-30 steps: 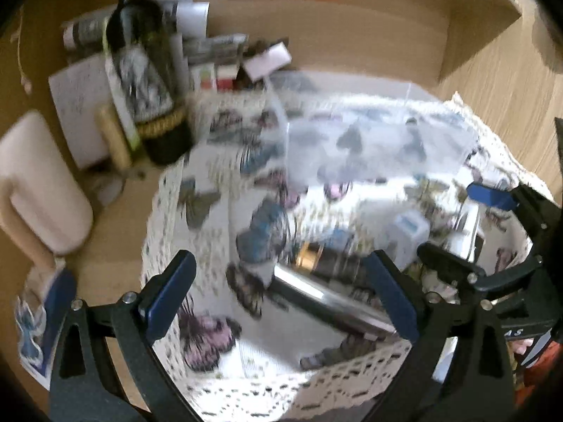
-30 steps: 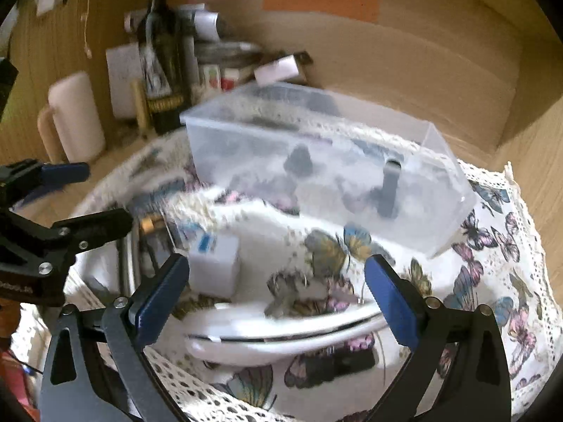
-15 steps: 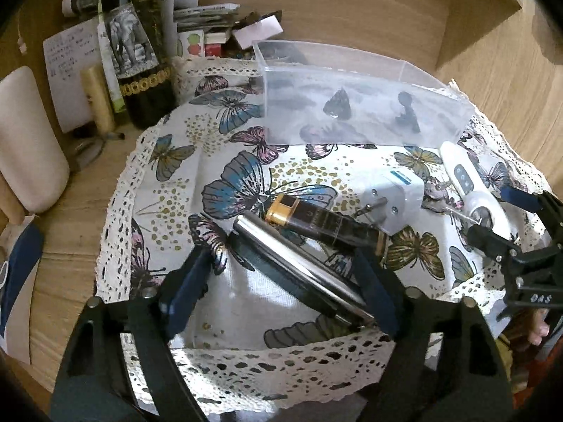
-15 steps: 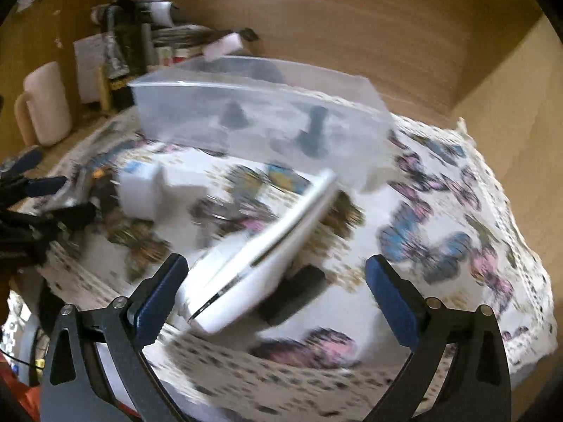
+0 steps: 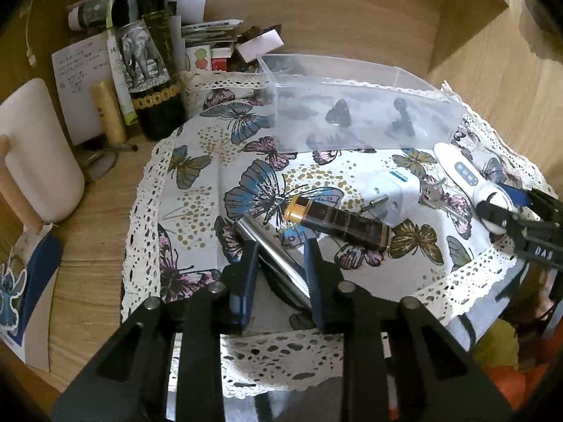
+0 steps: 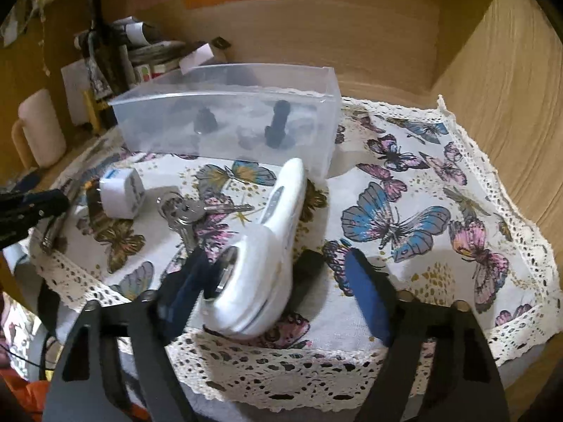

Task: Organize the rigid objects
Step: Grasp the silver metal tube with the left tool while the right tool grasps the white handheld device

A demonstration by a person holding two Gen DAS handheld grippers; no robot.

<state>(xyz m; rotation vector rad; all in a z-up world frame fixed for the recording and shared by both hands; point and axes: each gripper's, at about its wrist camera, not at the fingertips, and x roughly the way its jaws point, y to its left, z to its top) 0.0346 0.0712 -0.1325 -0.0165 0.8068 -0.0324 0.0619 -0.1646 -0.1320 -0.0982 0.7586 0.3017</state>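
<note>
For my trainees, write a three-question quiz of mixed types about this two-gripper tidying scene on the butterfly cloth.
1. True or false: the left gripper is closed around the silver tube.
2. Multiple choice: what lies between the white plug and the white thermometer? A) keys B) a battery C) a spoon
3. Fill in: the clear bin already holds ___ dark objects.

Key:
1. True; the blue pads sit against both sides of the tube.
2. A; the keys lie on the cloth between them.
3. Two.
</note>
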